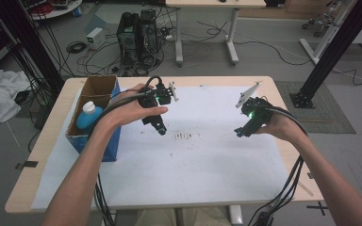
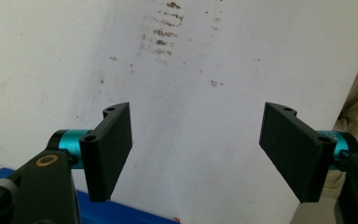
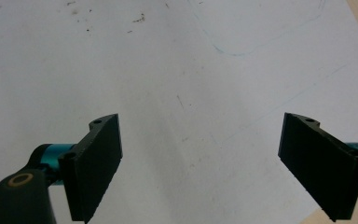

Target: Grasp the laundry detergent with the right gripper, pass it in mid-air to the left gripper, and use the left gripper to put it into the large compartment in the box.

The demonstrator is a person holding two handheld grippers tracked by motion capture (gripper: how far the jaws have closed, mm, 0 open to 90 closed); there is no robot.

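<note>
The person is holding the left gripper (image 1: 160, 128) over the white sheet (image 1: 202, 165) that covers most of the wooden table (image 1: 42, 136), its tip hanging just left of a patch of brown smudges (image 1: 185, 136) near the sheet's middle. In the left gripper view its two black jaws are standing well apart with nothing between them, only the stained paper beyond and a strip of blue along the bottom edge.

The right gripper (image 1: 241, 133) is hovering over the right half of the sheet, a small green light glowing on its body. In the right gripper view its jaws are also gaping wide and empty, looking down on bare paper with a faint blue pen outline (image 3: 261, 42) drawn near the top; the line forms no letters that I can read.

Nearest the left gripper, at the table's left edge, a cardboard box (image 1: 96, 87) with a blue side panel is sitting with its top open. Inside it a blue bottle (image 1: 88, 117) with a white cap is lying, close beside the person's left forearm and apart from both grippers. Any label on the bottle or the box is too small to make out, and no brand or writing is legible on the grippers either.
</note>
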